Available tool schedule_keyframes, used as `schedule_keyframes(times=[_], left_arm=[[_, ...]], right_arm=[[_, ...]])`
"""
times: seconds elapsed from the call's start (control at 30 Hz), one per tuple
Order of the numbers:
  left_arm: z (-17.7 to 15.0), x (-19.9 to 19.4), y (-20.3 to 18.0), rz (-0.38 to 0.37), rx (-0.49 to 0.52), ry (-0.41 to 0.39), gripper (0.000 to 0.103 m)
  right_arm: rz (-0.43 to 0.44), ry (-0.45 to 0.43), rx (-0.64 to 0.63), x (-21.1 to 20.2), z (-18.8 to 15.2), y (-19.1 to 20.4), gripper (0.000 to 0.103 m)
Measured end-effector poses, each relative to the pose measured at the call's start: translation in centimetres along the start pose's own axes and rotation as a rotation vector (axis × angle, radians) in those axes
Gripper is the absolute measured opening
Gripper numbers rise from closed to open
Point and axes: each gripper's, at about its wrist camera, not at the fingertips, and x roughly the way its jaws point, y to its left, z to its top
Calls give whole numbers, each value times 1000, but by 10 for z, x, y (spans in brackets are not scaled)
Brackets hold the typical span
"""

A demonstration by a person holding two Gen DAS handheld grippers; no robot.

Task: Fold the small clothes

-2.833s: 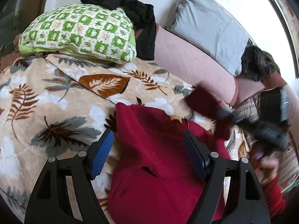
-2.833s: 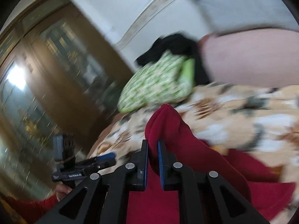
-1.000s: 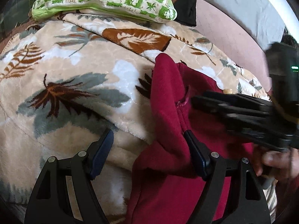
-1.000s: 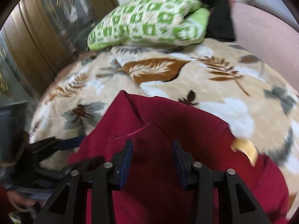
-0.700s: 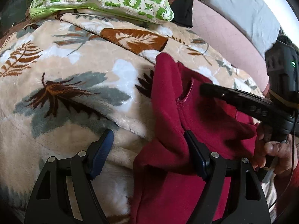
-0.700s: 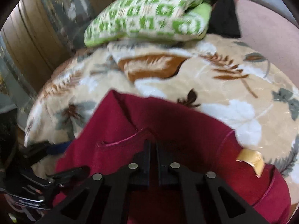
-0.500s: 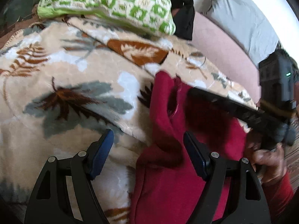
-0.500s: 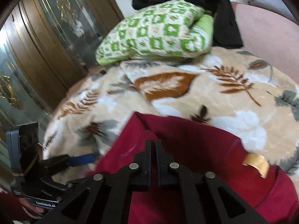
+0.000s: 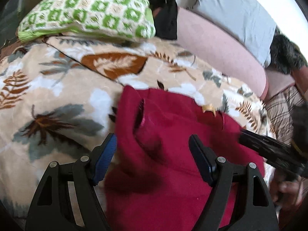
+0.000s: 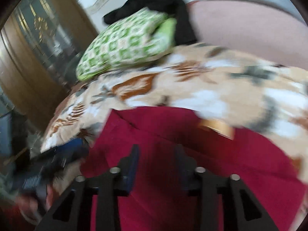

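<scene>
A dark red garment (image 9: 169,119) with a gold tag (image 9: 208,108) lies bunched on a leaf-print blanket (image 9: 57,96). My left gripper (image 9: 152,144) hovers open just above the garment's left part, its blue pads wide apart and pressing nothing. My right gripper (image 10: 157,152) is above the same red garment (image 10: 231,154) with its jaws opening; the cloth lies below them and is not pinched. From the left wrist view the right gripper (image 9: 269,150) shows at the right edge, with a hand below it. The right wrist view is blurred.
A green-and-white pillow (image 9: 86,13) and a black garment (image 9: 165,15) lie at the far side of the blanket. A pink cushion (image 9: 217,44) and a grey pillow (image 9: 234,13) run along the back right. A wooden cabinet (image 10: 28,57) stands to the left.
The right gripper was shut on a fold of the red garment; it has let go, opened and drawn back to the right. The left gripper has lifted a little.
</scene>
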Motion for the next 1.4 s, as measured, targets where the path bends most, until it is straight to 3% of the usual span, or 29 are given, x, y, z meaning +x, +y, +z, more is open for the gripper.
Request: schedule_keyframes(times=[0.17,0.23,0.4,0.53,0.63,0.7,0.8,0.83,0.97,1.13,1.4], left_arm=[[-7,28,-6,100,41,34,78],[-9,38,-5,120,45,57,78],[-12,41,-12,165,90,65,78],[-16,19,-7,122,67,59,78],[-22,7,-4,110,59,58,78],[-29,-1,-4,127,70,48,78],[-38,-10,-3,134,70,56,78],[-41,-13,-2,131,64,63,78],[-53,-28,-3,117,53,65,78],[-64,-49,-9,123,69,43,78],[-82,-69,-15,136,87,43,78]], right_arm=[[-284,50,8,-27,-44,-58,37],[-352,64,36,-23,-52,-82,37],[-350,34,51,-17,-44,-103,34],[-243,4,145,-55,-48,-106,36],[-210,6,152,-75,-64,-95,36],[-230,22,114,-82,-80,-83,36],[-379,94,43,-68,-101,-76,36],[-392,109,52,-62,-107,-78,36],[-358,72,143,-71,-114,-88,36],[-326,31,153,-98,-117,-71,37],[-281,40,241,-96,-133,-67,38]])
